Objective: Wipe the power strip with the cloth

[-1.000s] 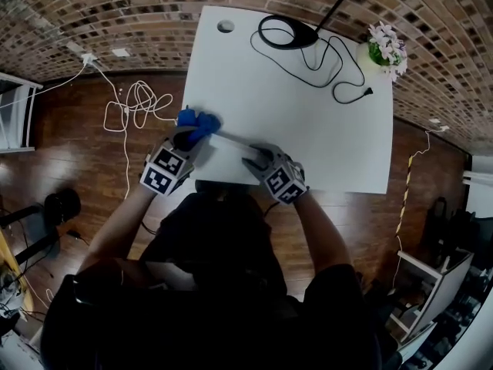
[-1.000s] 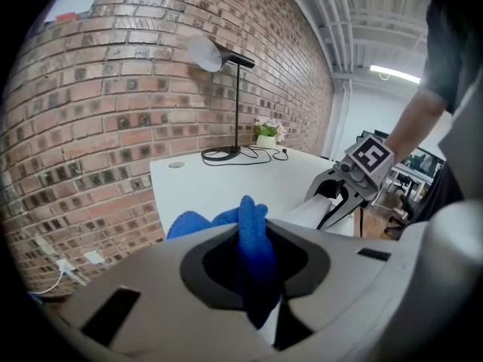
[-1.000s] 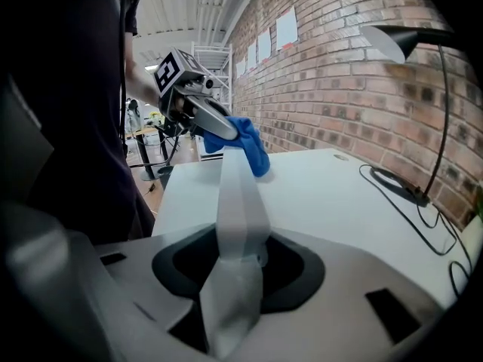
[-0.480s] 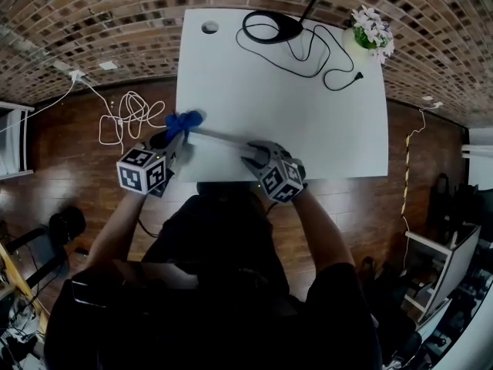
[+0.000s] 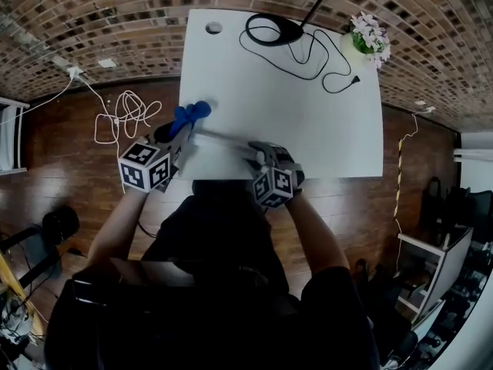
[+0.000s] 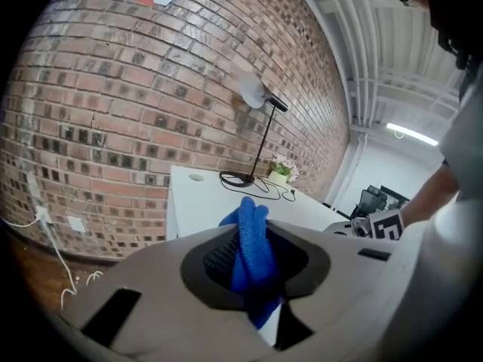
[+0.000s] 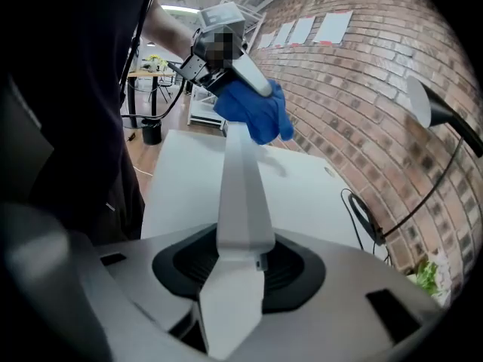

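Note:
A long white power strip (image 5: 222, 140) is held off the white table (image 5: 308, 122) near its front left corner. My right gripper (image 5: 258, 155) is shut on one end of the power strip (image 7: 243, 194), which runs away from the jaws. My left gripper (image 5: 179, 133) is shut on a bunched blue cloth (image 5: 190, 116). In the right gripper view the cloth (image 7: 255, 110) sits against the strip's far end. In the left gripper view the blue cloth (image 6: 253, 262) fills the gap between the jaws.
A black lamp base (image 5: 275, 29) with its black cable (image 5: 323, 64) stands at the table's back. A small pot of flowers (image 5: 367, 35) is at the back right corner. White cables (image 5: 119, 114) lie on the wooden floor to the left. Brick wall behind.
My left gripper with the cloth has moved up and out toward the table's left edge along the strip and rolled. The right gripper has turned in place, still holding the strip.

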